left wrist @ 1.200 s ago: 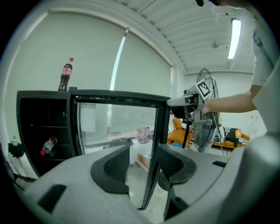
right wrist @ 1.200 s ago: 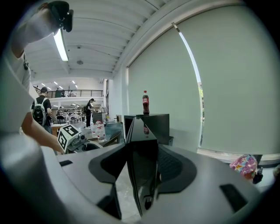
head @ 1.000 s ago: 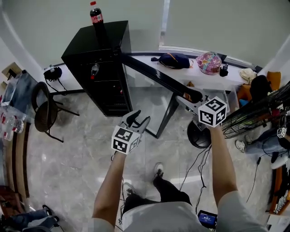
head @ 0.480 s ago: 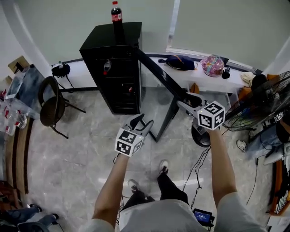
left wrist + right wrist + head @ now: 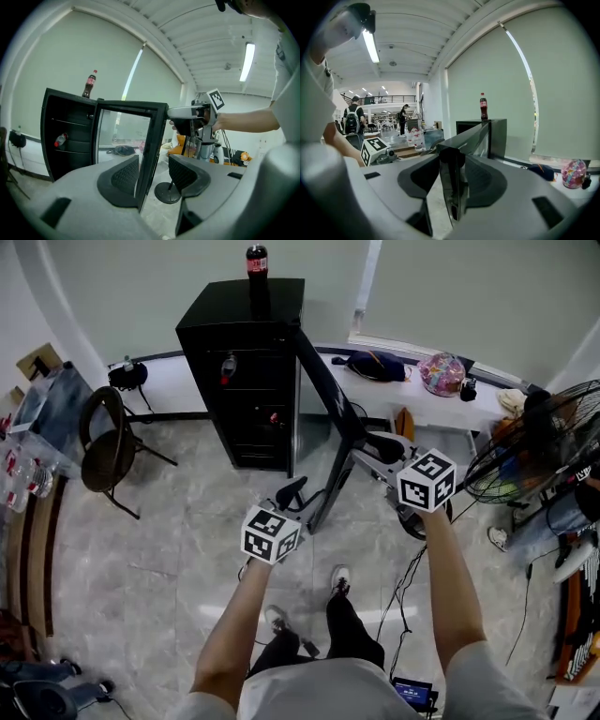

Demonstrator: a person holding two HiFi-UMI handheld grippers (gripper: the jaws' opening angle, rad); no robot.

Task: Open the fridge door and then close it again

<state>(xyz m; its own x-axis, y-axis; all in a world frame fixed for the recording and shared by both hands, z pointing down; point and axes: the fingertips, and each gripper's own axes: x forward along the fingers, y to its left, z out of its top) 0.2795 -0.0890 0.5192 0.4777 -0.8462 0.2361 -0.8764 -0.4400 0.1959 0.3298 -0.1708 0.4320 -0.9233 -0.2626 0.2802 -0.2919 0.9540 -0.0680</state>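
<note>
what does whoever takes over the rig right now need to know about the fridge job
Right hand-held gripper: jaws have just been closing, now clamped on the free edge of the fridge door.
Left hand-held gripper: open, empty, apart from the door.
Fridge: ahead, door swung wide open.
Done: opening.
Left: swing the door shut, then let go.

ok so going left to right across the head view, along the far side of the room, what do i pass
chair -> black fridge -> fridge door, swung open -> pink bag on the white bench -> fan
</note>
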